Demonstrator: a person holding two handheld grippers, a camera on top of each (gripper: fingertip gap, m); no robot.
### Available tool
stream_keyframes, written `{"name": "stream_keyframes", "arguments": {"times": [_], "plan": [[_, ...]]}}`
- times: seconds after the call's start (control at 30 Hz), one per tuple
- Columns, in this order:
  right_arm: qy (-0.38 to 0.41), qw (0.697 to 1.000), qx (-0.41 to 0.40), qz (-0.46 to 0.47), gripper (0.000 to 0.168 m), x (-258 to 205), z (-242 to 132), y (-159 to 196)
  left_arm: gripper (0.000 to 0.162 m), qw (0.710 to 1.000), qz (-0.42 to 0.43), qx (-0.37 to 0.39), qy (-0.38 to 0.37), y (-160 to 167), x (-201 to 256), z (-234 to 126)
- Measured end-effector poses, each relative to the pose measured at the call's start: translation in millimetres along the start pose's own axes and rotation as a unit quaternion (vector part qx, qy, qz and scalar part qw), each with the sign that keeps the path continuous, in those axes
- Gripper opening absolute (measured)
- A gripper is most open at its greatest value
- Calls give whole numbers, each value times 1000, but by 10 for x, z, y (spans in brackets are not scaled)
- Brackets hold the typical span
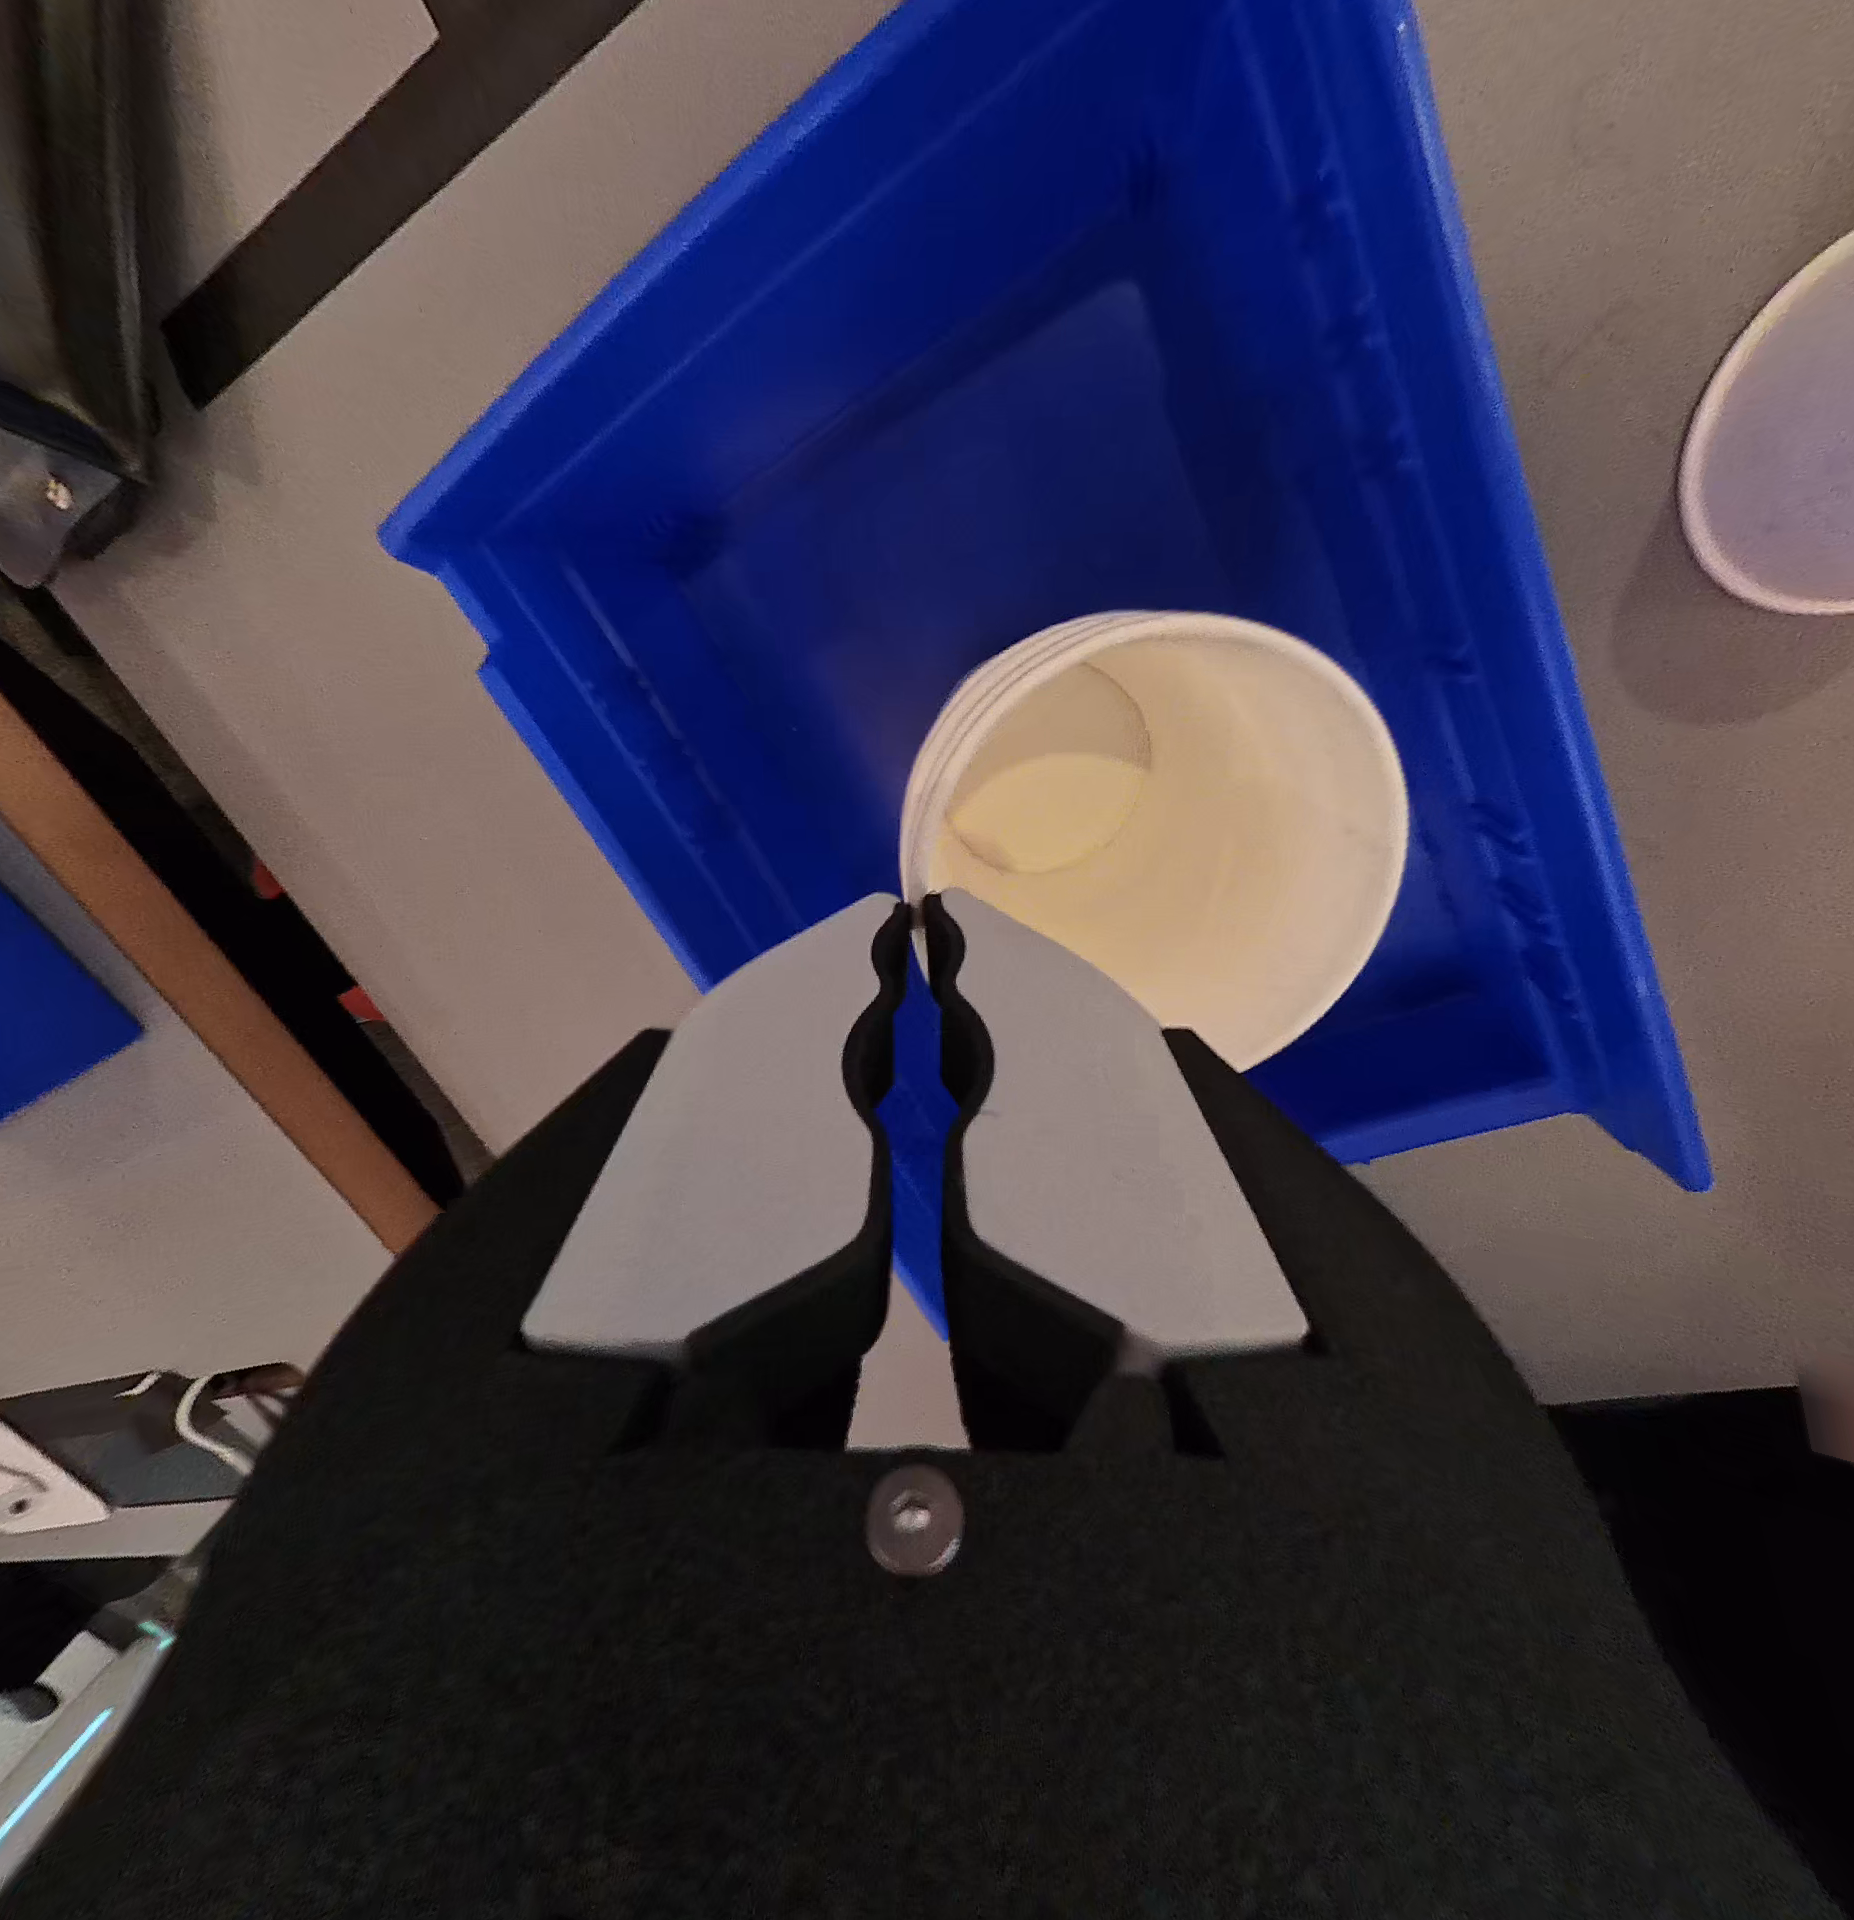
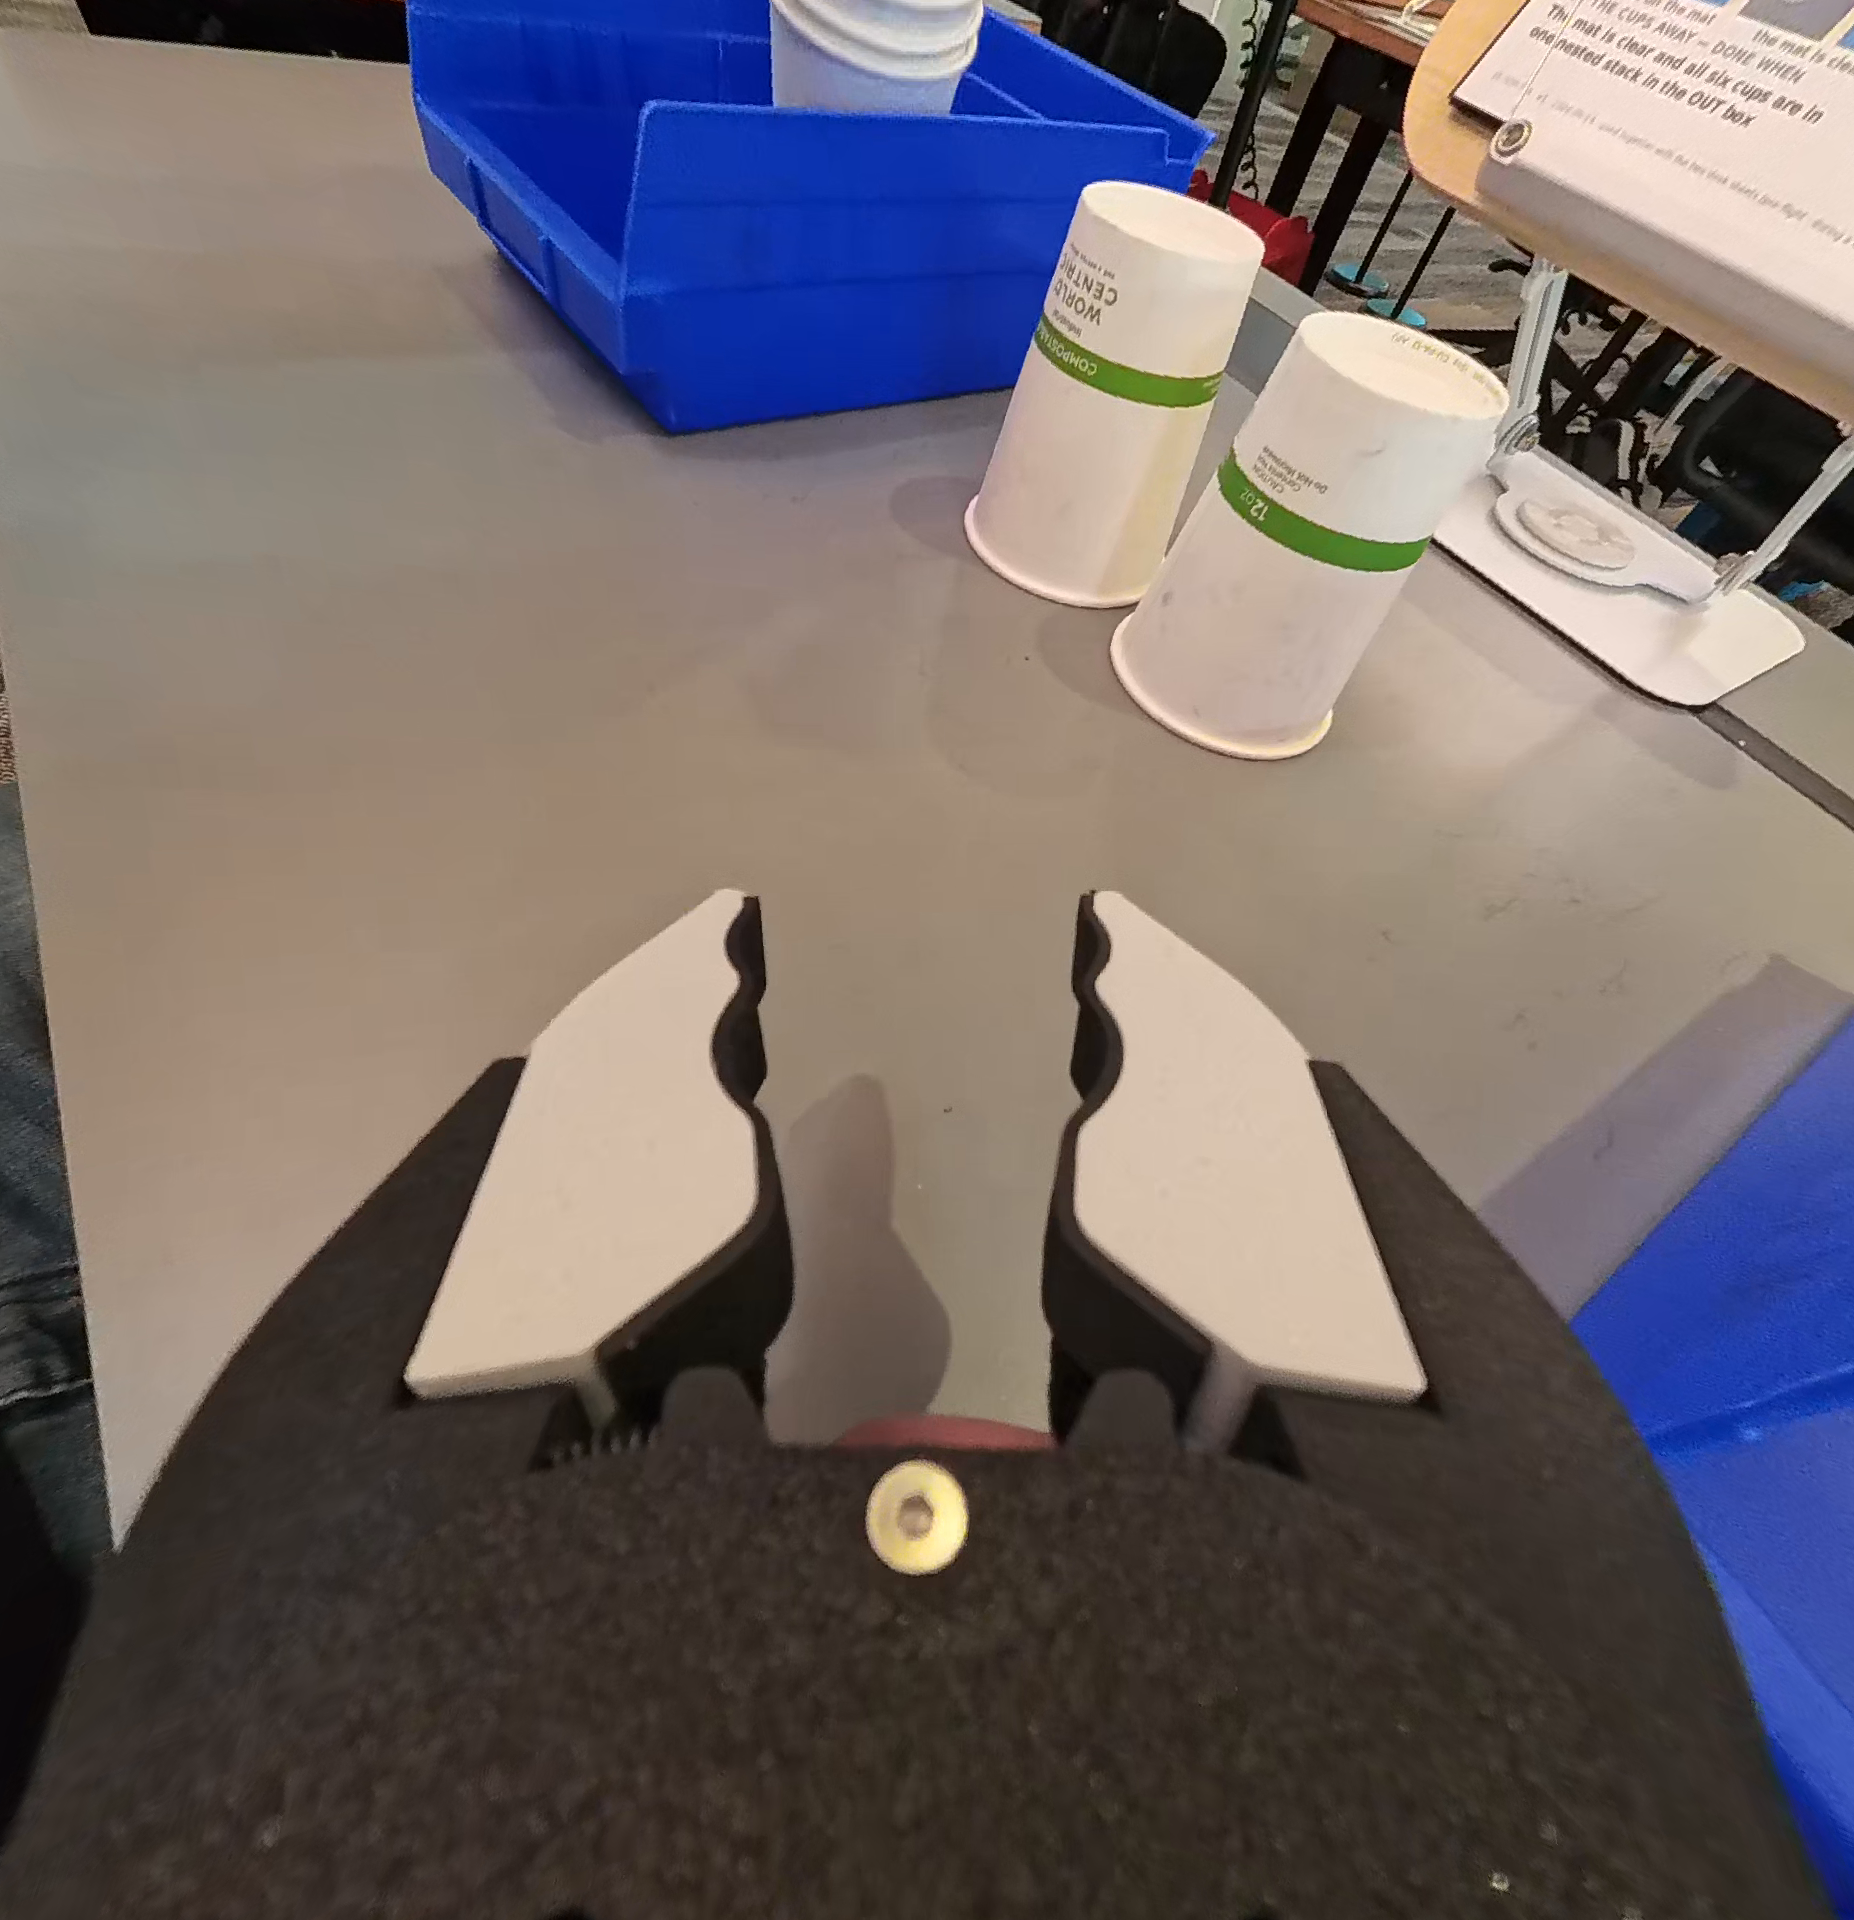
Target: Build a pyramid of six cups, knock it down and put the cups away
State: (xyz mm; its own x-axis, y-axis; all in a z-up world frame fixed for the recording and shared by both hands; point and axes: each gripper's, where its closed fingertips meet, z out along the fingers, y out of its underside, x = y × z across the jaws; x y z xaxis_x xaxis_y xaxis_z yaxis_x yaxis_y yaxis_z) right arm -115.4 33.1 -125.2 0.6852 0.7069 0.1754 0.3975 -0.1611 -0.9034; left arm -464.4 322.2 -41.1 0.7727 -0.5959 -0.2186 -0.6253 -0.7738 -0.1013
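Nested white cups [image 1: 1162, 821] upright; two cups [image 2: 1115, 395] inverted, touching.

Printed writing shows only in the right wrist view, and its words are left untold here. The far paper cup [image 2: 1110, 395] and the near paper cup [image 2: 1307, 540], both standing upside down on the tabletop [image 2: 383, 623], carry inverted print on and beside their green bands. A white instruction sheet [image 2: 1712, 94] on a stand at the upper right bears lines of dark text.

The nested cup stack [image 2: 871, 52] in the blue bin [image 2: 798, 260] is cut off by the right wrist view's top edge.
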Motion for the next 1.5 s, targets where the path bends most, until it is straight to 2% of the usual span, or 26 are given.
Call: {"name": "stream_keyframes", "arguments": {"times": [0.3,0.67,0.83,1.23,1.5], "plan": [[-1,1000,-9,-3,57,-4,23,42,2,996,45,-15,-78,-14,-249,28],[-3,1000,-18,-7,57,-14,41,78,2,992,51,-26,-110,1,-553,33],[-1,1000,-19,-6,57,-6,40,86,2,992,45,-5,-119,-50,-646,-97],[-1,1000,-21,-11,57,-15,45,88,2,974,82,-26,-209,-36,-873,-247],[0,1000,-24,-15,57,-17,44,96,2,979,74,-15,-189,-43,-857,-72]]}}
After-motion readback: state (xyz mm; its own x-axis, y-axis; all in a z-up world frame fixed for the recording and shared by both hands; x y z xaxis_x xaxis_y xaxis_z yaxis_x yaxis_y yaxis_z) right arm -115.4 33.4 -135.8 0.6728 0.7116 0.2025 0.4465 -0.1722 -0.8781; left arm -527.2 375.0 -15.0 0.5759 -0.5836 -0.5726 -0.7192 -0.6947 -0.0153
